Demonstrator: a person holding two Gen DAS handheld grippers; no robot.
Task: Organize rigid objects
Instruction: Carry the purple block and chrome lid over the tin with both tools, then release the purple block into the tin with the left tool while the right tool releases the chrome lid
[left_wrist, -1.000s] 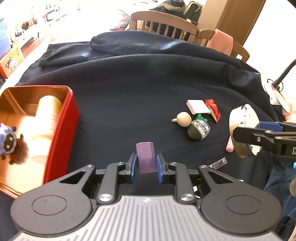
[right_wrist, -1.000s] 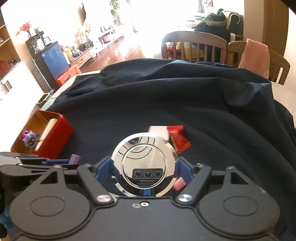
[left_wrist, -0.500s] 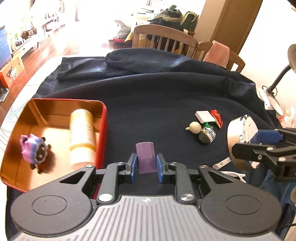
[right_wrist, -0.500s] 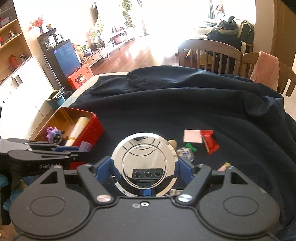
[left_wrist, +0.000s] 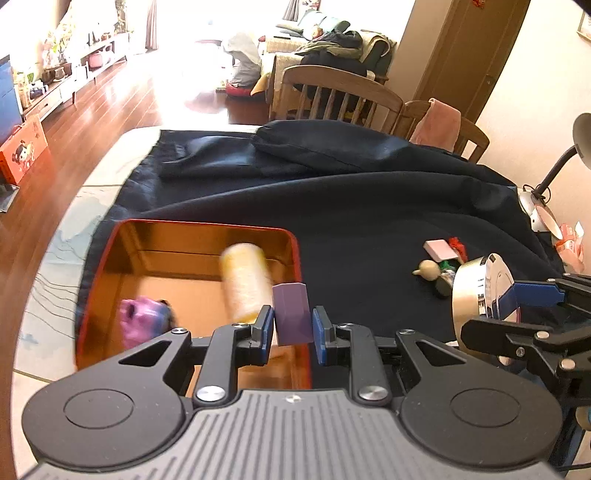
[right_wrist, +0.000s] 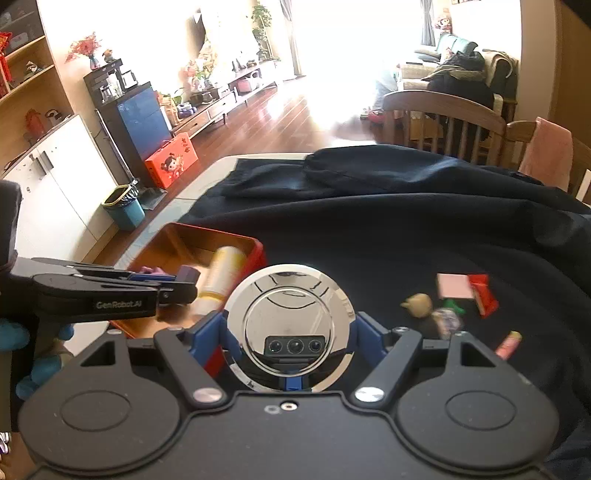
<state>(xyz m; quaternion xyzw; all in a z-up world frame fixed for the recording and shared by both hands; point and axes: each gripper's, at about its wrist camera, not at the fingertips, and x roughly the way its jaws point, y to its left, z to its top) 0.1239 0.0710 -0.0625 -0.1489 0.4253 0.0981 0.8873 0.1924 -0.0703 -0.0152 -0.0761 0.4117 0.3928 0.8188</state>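
Observation:
My left gripper (left_wrist: 293, 326) is shut on a small purple block (left_wrist: 291, 312) and holds it above the right edge of the red tin box (left_wrist: 184, 229). The box holds a pale yellow cylinder (left_wrist: 245, 280) and a purple toy figure (left_wrist: 142, 321). My right gripper (right_wrist: 290, 330) is shut on a round shiny metal tin (right_wrist: 290, 317), held above the dark cloth to the right of the box. It also shows in the left wrist view (left_wrist: 476, 291). In the right wrist view the left gripper (right_wrist: 181, 286) with the block (right_wrist: 188, 275) hangs over the box (right_wrist: 255, 254).
On the dark cloth (left_wrist: 369, 214) to the right lie a pink card (right_wrist: 454, 286), a red packet (right_wrist: 482, 293), a beige figure (right_wrist: 417, 304), a small round jar (right_wrist: 445, 319) and a pink stick (right_wrist: 509, 343). Wooden chairs (left_wrist: 332, 92) stand behind the table. A desk lamp (left_wrist: 554, 173) is at the right.
Both grippers have risen and swung left. The red box has come from the left edge of the left wrist view to under the purple block. Both grips are unchanged.

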